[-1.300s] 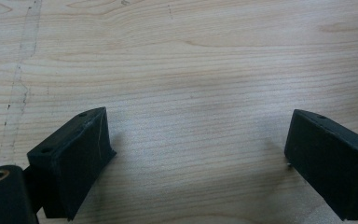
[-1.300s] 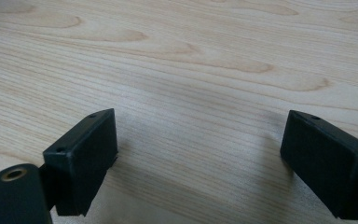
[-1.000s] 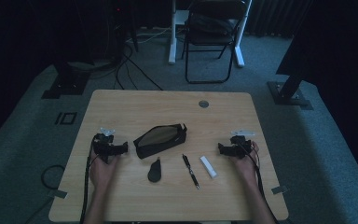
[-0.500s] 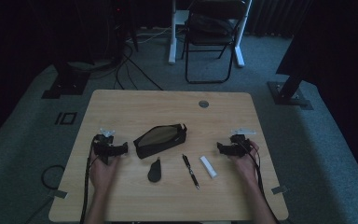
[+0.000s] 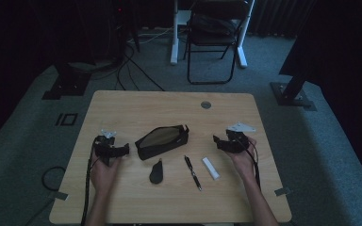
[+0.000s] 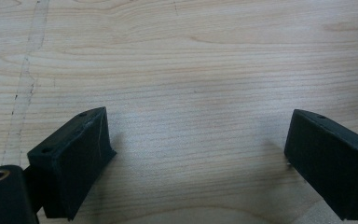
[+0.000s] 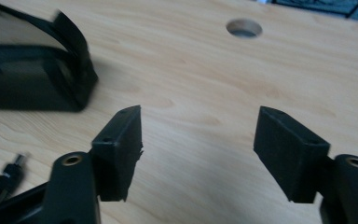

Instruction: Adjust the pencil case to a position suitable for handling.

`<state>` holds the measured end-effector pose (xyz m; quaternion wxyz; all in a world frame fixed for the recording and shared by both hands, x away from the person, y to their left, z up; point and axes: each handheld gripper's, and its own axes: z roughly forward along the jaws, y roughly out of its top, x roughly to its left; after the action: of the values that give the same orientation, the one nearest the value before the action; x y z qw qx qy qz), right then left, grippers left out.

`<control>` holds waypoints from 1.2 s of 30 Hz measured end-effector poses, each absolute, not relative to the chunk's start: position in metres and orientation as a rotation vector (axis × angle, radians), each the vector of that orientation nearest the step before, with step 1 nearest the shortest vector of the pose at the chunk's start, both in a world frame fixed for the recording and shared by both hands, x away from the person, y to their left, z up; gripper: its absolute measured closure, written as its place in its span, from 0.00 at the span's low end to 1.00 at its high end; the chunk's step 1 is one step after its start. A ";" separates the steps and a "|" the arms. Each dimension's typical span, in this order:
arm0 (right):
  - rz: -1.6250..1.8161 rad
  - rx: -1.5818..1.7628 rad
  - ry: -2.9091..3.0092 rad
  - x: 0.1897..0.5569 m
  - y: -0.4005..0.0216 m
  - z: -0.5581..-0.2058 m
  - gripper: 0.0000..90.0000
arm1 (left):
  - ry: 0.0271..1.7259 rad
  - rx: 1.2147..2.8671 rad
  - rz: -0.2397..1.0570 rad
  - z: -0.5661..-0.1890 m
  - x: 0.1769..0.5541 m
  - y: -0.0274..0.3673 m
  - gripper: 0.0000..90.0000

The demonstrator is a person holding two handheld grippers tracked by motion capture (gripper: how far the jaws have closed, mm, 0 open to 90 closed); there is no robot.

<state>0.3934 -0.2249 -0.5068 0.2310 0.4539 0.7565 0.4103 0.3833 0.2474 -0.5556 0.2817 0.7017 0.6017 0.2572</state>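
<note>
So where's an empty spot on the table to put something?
The far strip of the table behind the pouch is bare, besides a round hole. The near edge is bare too. The middle is crowded: pouch, dark oval thing, pen, white block.

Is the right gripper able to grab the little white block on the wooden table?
Probably yes. The right gripper has open, empty jaws, and the little white block lies uncovered just beside it.

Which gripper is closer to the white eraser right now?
Right. The right gripper is just above and a little right of the white eraser, jaws open. The left gripper is across the table, beyond the pen and the pencil case.
</note>
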 end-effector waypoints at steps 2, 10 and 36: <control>1.138 1.233 2.081 0.395 -0.221 -0.503 0.40 | 1.612 1.880 0.689 -0.556 0.383 0.247 0.08; 1.130 1.172 2.127 0.401 -0.201 -0.495 0.40 | 1.612 1.880 0.689 -0.556 0.383 0.247 0.08; 1.204 1.023 2.200 0.426 -0.132 -0.485 0.54 | 1.612 1.878 0.689 -0.556 0.383 0.247 0.08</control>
<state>0.4258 -0.1317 -0.4853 0.2148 0.3688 0.7933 0.4341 0.3834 0.2473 -0.5557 0.2822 0.7012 0.6020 0.2573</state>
